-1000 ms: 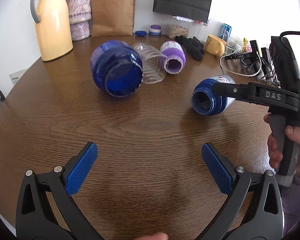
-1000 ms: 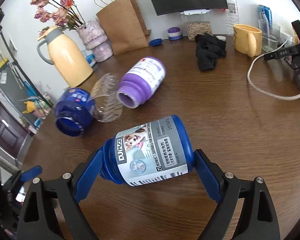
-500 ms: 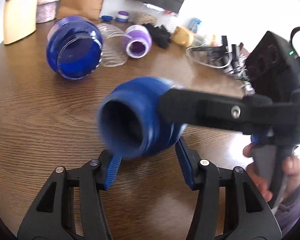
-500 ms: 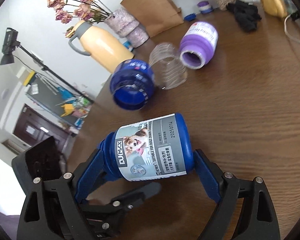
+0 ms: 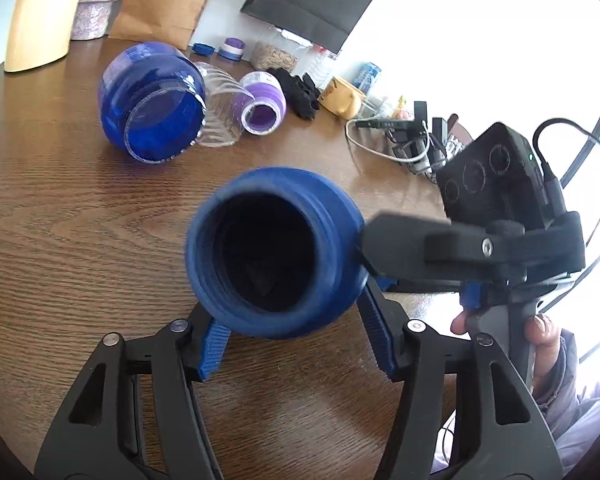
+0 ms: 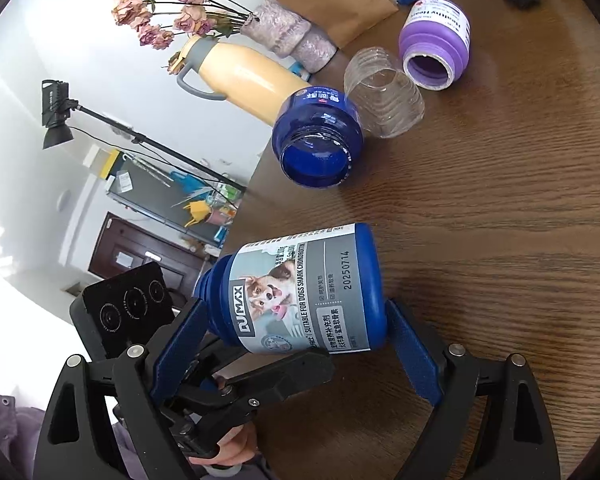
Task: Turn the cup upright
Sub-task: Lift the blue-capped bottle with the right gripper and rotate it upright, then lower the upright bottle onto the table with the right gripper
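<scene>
Left wrist view: dark-blue plastic labelled jar [image 5: 276, 256] now nearer and sharper, open mouth facing the lens, lifted above the brown wooden table [image 5: 60, 240]; left gripper [image 5: 296, 344] fingers around its neck, contact uncertain. Right wrist view: right gripper [image 6: 296, 340] clamping the jar [image 6: 300, 292] end to end, tilted more than before; translucent blue jar [image 6: 316, 136] lying behind.

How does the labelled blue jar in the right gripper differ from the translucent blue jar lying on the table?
The labelled jar is opaque, with a dog-picture label; the translucent jar is see-through.
The labelled jar is held off the table between the right gripper's fingers; the translucent jar rests on the wood against a clear ribbed bottle.
Both are blue, lidless and on their sides.
</scene>
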